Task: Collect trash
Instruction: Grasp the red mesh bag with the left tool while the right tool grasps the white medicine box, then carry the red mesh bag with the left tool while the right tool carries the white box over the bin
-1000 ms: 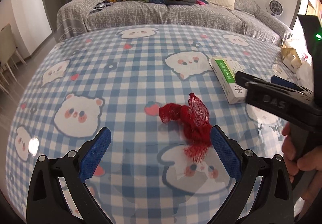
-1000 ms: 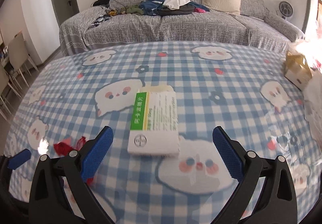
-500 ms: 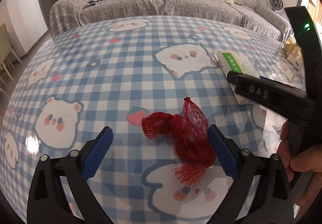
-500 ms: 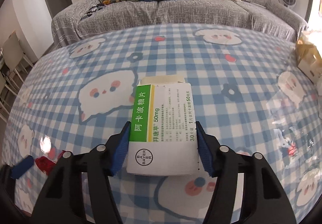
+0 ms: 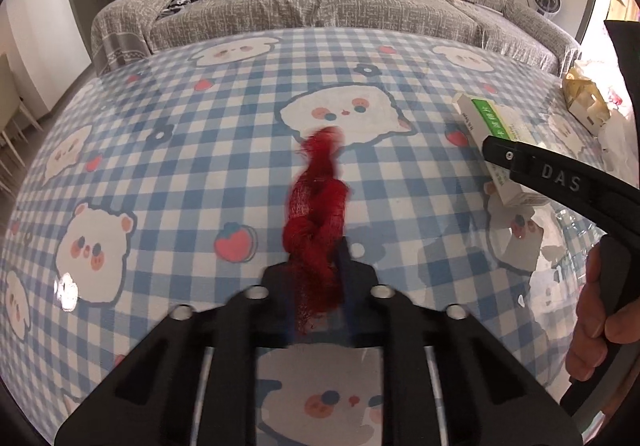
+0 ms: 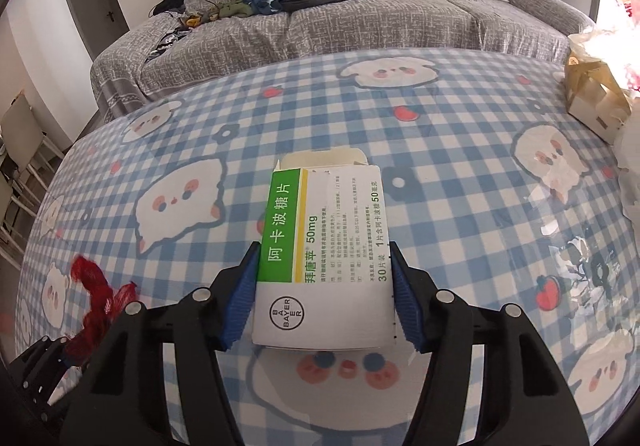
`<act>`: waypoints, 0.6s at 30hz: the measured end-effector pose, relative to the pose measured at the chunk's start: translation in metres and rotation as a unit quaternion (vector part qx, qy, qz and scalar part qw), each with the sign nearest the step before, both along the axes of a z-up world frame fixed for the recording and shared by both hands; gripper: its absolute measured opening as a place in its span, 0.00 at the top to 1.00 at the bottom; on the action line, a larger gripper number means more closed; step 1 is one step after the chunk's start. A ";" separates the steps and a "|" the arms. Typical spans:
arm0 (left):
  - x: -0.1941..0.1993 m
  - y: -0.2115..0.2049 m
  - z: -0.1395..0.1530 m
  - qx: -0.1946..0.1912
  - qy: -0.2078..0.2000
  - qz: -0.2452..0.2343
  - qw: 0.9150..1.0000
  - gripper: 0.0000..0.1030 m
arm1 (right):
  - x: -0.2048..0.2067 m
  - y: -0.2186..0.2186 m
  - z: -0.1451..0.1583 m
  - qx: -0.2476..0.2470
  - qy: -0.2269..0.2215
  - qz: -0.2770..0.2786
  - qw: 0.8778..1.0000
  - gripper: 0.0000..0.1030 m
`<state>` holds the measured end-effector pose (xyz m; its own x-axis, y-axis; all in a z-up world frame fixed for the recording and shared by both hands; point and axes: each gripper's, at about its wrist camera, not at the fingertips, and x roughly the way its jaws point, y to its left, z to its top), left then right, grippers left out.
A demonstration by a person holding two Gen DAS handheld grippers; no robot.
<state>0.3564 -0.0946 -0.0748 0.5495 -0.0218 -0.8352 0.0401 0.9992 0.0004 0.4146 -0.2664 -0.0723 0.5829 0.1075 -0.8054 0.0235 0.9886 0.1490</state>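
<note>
My left gripper (image 5: 316, 266) is shut on a red mesh net (image 5: 318, 201), which stands up from the jaws above the blue checked tablecloth (image 5: 180, 133). The net also shows at the lower left of the right wrist view (image 6: 96, 298). My right gripper (image 6: 324, 286) is shut on a white and green medicine box (image 6: 324, 246), its blue pads (image 6: 240, 298) pressed to both long sides. In the left wrist view the box (image 5: 492, 125) is at the right, partly hidden behind the right gripper's black body.
An open cardboard carton (image 6: 596, 101) and crumpled white plastic sit at the table's right edge. A grey sofa (image 6: 360, 17) with clothes and a pillow stands behind the table. Chairs (image 6: 20, 165) stand at the far left.
The left gripper closed on the red net and lifted it off the cloth. The right gripper closed on the medicine box and holds it.
</note>
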 end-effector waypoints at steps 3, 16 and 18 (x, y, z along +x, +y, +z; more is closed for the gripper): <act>0.002 0.000 0.000 0.004 -0.002 0.001 1.000 0.89 | -0.003 -0.004 0.001 0.000 -0.001 -0.001 1.000 0.44; -0.006 0.011 0.003 -0.002 0.012 0.015 1.000 0.90 | -0.019 -0.010 0.009 -0.002 -0.003 -0.007 1.000 0.44; -0.010 0.011 0.005 -0.002 0.011 0.014 1.000 0.90 | -0.024 -0.009 0.011 -0.007 -0.004 -0.007 1.000 0.44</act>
<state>0.3467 -0.0834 -0.0703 0.5306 -0.0101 -0.8476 0.0123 0.9999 -0.0042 0.3907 -0.2754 -0.0614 0.5911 0.0878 -0.8018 0.0354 0.9903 0.1345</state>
